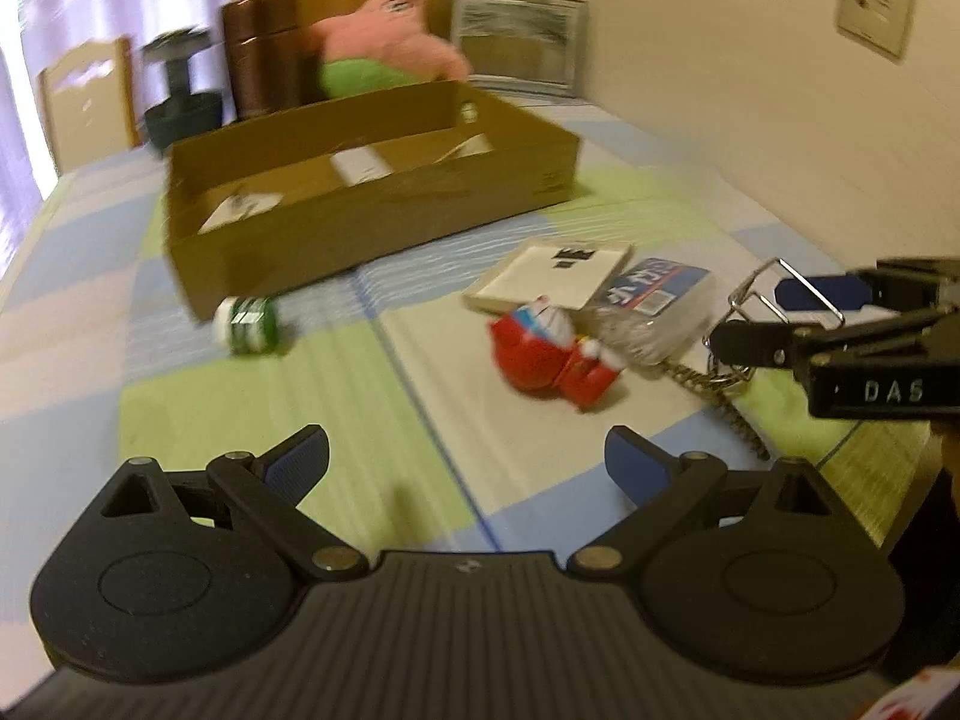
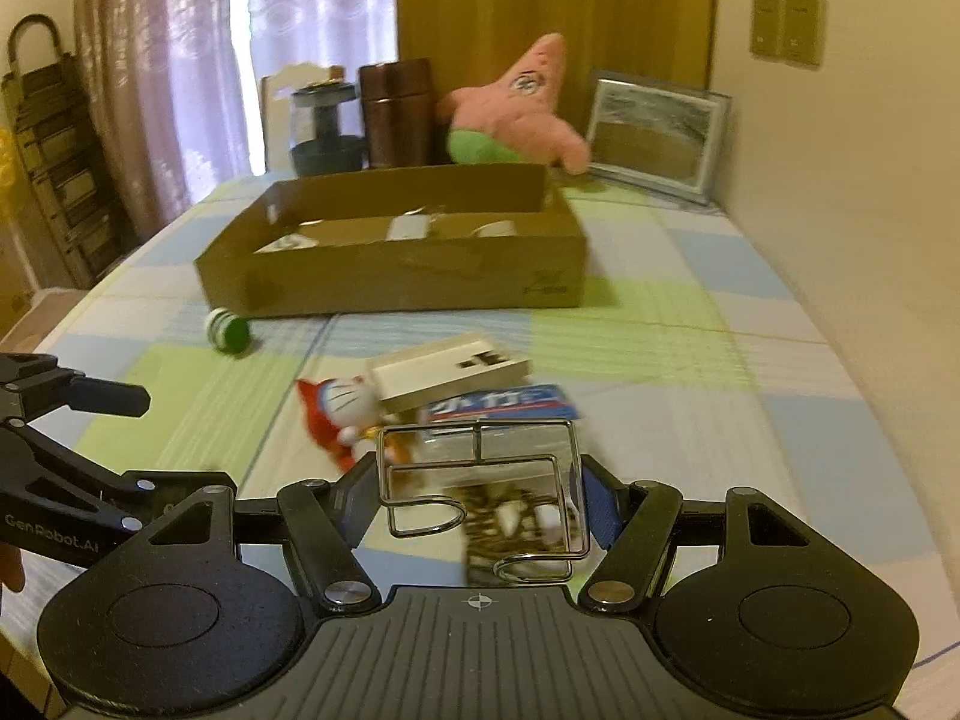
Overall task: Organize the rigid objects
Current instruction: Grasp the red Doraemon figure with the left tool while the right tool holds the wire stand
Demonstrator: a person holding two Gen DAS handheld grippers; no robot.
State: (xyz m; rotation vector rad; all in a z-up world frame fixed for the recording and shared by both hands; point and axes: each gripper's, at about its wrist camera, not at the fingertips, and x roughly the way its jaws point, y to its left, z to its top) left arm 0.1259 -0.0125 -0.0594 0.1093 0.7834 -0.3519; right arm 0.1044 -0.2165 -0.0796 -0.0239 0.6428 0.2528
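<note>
Left gripper (image 1: pixel 468 461): my left tool hovers above the checked tablecloth (image 1: pixel 288 450) with its blue-padded fingers (image 1: pixel 300 462) spread wide and nothing between them.

Green-and-white ball (image 1: pixel 247 324): lies on the cloth at the far left, just beside the near left corner of the box; in the right wrist view it sits at the same corner (image 2: pixel 227 330).

Cardboard box (image 1: pixel 372 228): a shallow open tray, far centre; I see white items inside, too blurred to name.

Behind the box: a dark stand (image 1: pixel 180 90), a brown canister (image 1: pixel 261 54), a pink star plush toy (image 1: pixel 390 30) and a framed picture (image 1: pixel 516 42) against the wall, left to right.

Red-and-white cat figure (image 1: pixel 552 354): lies tipped on the cloth, centre, touching the flat white box.

Flat white box (image 1: pixel 552 276): rests just beyond the figure, one edge over the blue-labelled clear packet (image 1: pixel 654 300) to its right.

Chain (image 1: pixel 720 402): trails across the cloth near the packet, right of the figure.

Wire frame (image 2: pixel 480 492): a bent metal wire piece, held up off the cloth at near right; in the left wrist view it shows at the tool's tips (image 1: pixel 780 294).

Right gripper (image 2: pixel 474 501): my right tool's fingers (image 2: pixel 600 510) are partly closed onto the two sides of the wire frame, gripping it above the packet.
</note>
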